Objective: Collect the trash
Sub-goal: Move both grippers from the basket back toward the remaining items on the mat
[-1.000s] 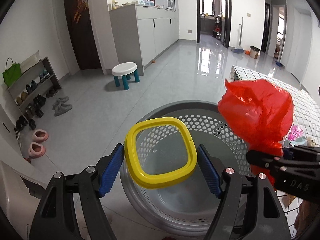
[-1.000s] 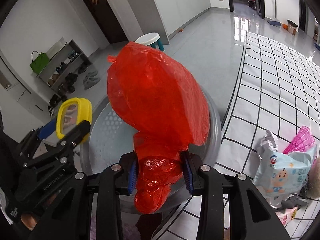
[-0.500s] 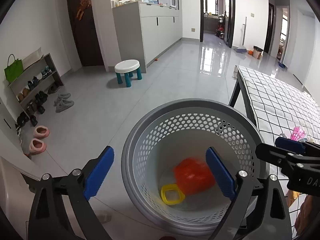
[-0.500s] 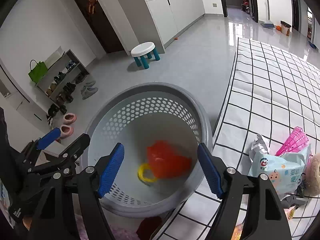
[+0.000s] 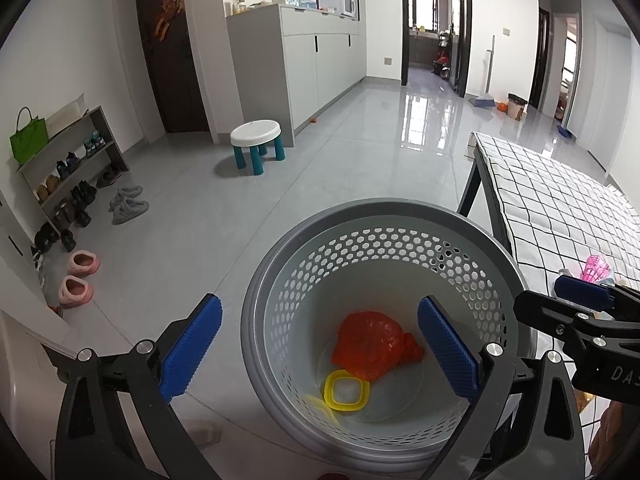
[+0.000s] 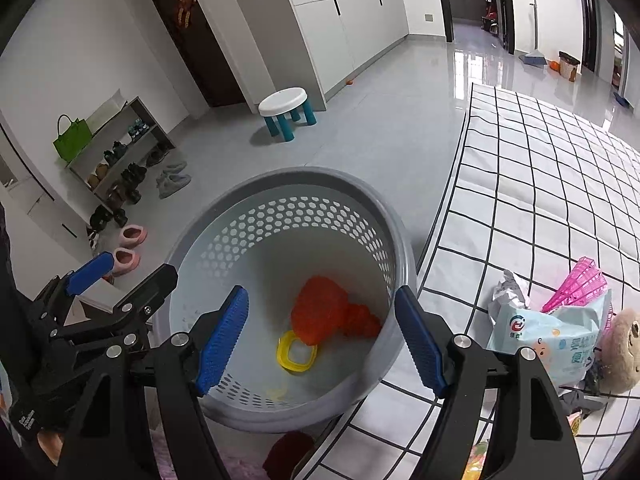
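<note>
Now:
left gripper (image 5: 318,346): jaws just spread wide, empty, above basket (image 5: 264,300)
right gripper (image 6: 322,338): released, empty
red bag (image 5: 374,344): basket floor, touching yellow ring (image 5: 346,391)

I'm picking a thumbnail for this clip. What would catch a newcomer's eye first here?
The crumpled red plastic bag lying at the bottom of the grey perforated basket, with a yellow ring beside it. Next come the blue-padded left tongs and right tongs, both open and empty over the basket. At the right, a bright pink mesh item and a wipes packet sit on the checked tabletop.
</note>
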`<action>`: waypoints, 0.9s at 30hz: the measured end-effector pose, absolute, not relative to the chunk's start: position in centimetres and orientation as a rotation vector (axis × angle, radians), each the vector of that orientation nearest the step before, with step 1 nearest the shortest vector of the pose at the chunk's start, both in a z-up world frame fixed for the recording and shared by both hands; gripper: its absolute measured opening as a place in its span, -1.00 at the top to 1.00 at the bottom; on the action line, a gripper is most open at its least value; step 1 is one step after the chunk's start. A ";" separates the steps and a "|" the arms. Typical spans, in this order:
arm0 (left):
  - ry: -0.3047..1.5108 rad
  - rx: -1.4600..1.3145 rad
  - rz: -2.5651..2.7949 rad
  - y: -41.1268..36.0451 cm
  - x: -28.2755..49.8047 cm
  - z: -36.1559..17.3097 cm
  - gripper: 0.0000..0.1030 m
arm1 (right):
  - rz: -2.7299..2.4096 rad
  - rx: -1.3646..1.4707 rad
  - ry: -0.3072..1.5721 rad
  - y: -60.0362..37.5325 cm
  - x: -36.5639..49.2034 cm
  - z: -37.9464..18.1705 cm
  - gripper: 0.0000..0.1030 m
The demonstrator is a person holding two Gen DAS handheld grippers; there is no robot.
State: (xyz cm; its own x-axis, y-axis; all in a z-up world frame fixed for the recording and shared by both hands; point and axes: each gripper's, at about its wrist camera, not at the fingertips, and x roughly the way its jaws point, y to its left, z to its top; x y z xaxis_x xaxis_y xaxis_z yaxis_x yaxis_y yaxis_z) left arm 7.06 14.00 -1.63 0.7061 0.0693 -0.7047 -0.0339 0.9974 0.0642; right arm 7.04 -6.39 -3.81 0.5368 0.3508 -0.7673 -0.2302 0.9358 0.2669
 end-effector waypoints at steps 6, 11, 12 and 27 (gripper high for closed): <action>0.779 0.044 0.061 13.9 7.0 -1.6 -0.88 | 0.342 0.140 0.944 -6.8 6.7 -3.9 -0.41; 0.772 0.041 0.063 13.9 6.9 -1.5 -0.88 | 0.334 0.147 0.946 -7.2 6.5 -4.1 -0.41; 0.771 0.039 0.063 13.9 6.9 -1.5 -0.88 | 0.333 0.148 0.946 -7.3 6.5 -4.1 -0.41; 0.746 0.040 0.082 13.6 6.2 -1.1 -0.88 | 0.320 0.171 0.924 -9.0 5.0 -3.2 -0.41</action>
